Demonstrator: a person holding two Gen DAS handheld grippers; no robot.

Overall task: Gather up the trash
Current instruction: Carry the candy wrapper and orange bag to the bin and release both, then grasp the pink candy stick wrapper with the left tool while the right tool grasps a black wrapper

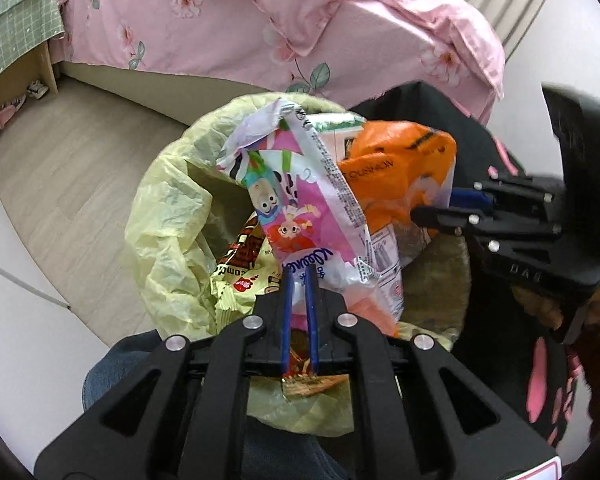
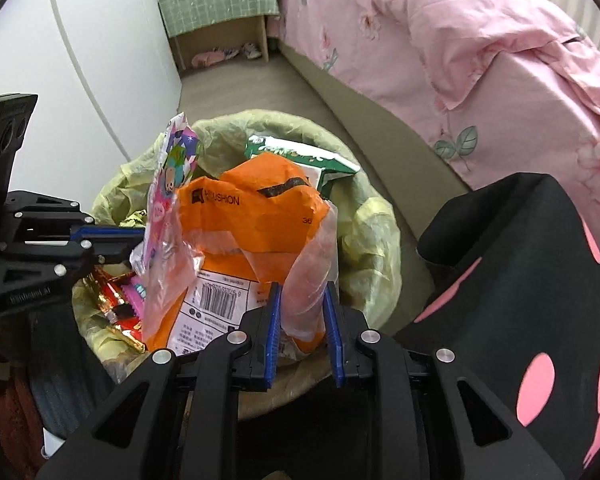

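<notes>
While both grippers are held over the lined bin, the following is recorded.

Left fingers: the left gripper is seen with its blue pads drawn almost together, pinched on the lower edge of the pink cartoon wrapper; a firm grip is judged.

Right fingers: the right gripper is seen with its blue pads standing partly apart, a fold of the clear plastic and the orange mailer bag lying between them. Whether the pads press on that plastic cannot be told with certainty.

Held items: both packages are kept upright, their lower ends already inside the bin mouth and their tops standing above the rim.

Bin: a round bin lined with a pale yellow bag is found below both grippers, with red and gold snack wrappers and a green-and-white packet already lying inside.

Step in hand: depositing of collected trash is judged to be under way, release not yet completed.

Next move: opening of the left pads is called for, so that the pink wrapper drops; clearance of the right pads from the clinging clear film is also needed.

Surroundings: a bed with pink floral bedding stands just behind the bin, and a black garment with pink patches is seen beside it.
</notes>
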